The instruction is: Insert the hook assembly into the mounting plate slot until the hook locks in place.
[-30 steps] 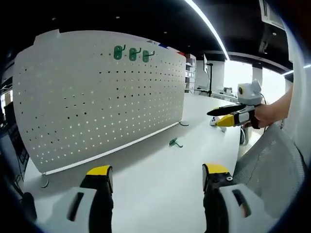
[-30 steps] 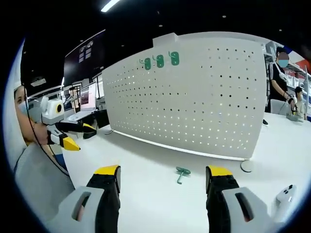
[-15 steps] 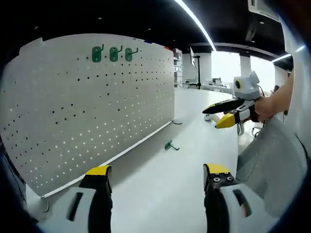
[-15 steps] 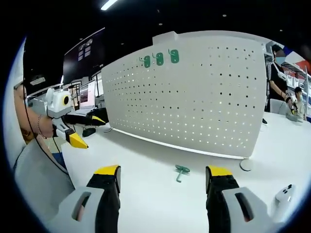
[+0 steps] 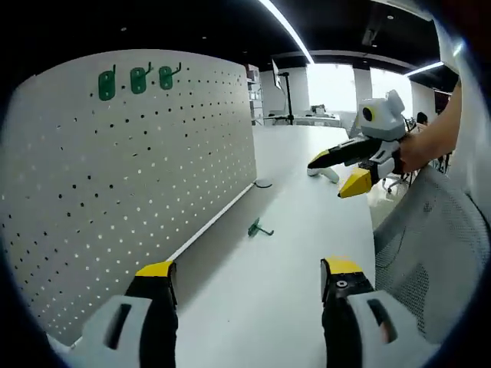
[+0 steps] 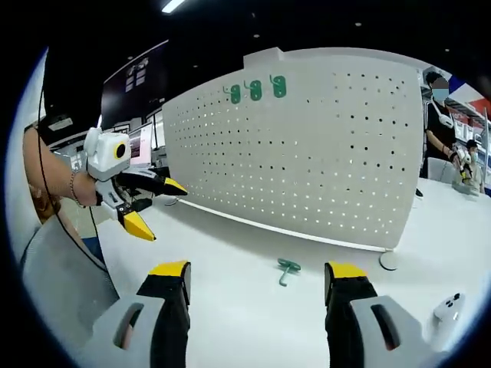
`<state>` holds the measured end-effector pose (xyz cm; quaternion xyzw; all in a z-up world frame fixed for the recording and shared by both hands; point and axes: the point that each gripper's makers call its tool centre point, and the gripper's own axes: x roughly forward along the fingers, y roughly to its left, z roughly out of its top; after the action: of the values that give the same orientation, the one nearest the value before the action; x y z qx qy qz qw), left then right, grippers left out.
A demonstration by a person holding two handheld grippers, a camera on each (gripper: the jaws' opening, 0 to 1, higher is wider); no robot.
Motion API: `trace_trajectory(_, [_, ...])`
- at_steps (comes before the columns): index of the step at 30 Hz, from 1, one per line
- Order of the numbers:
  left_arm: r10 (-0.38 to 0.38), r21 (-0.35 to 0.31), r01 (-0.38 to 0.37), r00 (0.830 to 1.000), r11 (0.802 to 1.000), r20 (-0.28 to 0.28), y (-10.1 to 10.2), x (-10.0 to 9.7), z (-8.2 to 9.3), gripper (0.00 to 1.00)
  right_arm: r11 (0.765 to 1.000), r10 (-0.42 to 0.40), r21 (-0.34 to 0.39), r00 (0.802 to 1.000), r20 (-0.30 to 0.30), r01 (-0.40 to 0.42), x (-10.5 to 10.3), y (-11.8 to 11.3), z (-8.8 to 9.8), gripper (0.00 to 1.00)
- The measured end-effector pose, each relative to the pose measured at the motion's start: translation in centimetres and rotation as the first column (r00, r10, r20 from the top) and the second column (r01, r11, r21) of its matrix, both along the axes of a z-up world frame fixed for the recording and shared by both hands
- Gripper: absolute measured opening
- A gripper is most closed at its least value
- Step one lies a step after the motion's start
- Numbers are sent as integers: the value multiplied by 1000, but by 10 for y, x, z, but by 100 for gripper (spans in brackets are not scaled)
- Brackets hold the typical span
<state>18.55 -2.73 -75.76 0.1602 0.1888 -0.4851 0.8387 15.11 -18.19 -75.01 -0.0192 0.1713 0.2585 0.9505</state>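
A white pegboard mounting plate stands upright on the white table. Three green hooks hang near its top edge. A loose green hook lies on the table in front of the board. My left gripper is open and empty, low over the table well short of the loose hook; it also appears held up at the left of the right gripper view. My right gripper is open and empty, just short of the loose hook; it appears at the right of the left gripper view.
A white controller-like device lies on the table at the right. A round foot supports the board's end. Monitors stand behind the board's left end. A person stands far right. The person's grey sleeve is at the right.
The left gripper view has swung right along the board, so board and hooks shifted left. In the right gripper view the left gripper has moved in toward the board. The loose hook has stayed put.
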Motion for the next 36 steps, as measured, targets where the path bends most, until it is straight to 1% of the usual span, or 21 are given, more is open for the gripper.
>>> trace_trajectory(3, [-30, 25, 30, 1000, 999, -10, -7, 4, -6, 79, 1000, -4, 1, 1000, -1, 4, 0, -1, 0, 69])
trace_trajectory(6, [-57, 32, 58, 998, 998, -12, -14, 5, -7, 79, 1000, -2, 0, 1000, -5, 2, 0, 0, -1, 69])
trace_trajectory(10, [-105, 49, 106, 994, 993, -28, -22, 3, -13, 79, 1000, -1, -4, 1000, -9, 1, 0, 0, -2, 69])
trace_trajectory(13, [-137, 74, 139, 990, 988, -29, -25, 4, -17, 79, 1000, -1, -5, 1000, -13, 1, 0, -1, -3, 68])
trace_trajectory(15, [-148, 80, 152, 988, 985, -48, -27, 5, -19, 79, 1000, -1, -5, 1000, -15, 1, -1, -1, -4, 68])
trace_trajectory(23, [-199, 116, 202, 979, 972, -37, -38, 12, -20, 79, 1000, 3, -9, 1000, -18, -3, -1, 0, -5, 68])
trace_trajectory(25, [-215, 122, 219, 976, 968, -42, -41, 13, -20, 79, 1000, 1, -11, 1000, -18, -1, -1, 0, -4, 68])
trace_trajectory(27, [-246, 147, 249, 969, 957, -38, -44, 14, -22, 79, 1000, 0, -5, 1000, -23, 0, -2, 0, -5, 68])
trace_trajectory(30, [-272, 161, 277, 961, 947, -48, -49, 16, -24, 78, 1000, -1, -13, 1000, -18, 1, -2, -1, -4, 69])
trace_trajectory(31, [-276, 160, 281, 960, 946, -50, -51, 17, -24, 78, 1000, -2, -6, 1000, -25, 2, -2, -1, -5, 69])
trace_trajectory(36, [-303, 169, 307, 952, 937, -49, -60, 20, -24, 78, 1000, -7, -17, 1000, -29, 7, -2, -3, -7, 68])
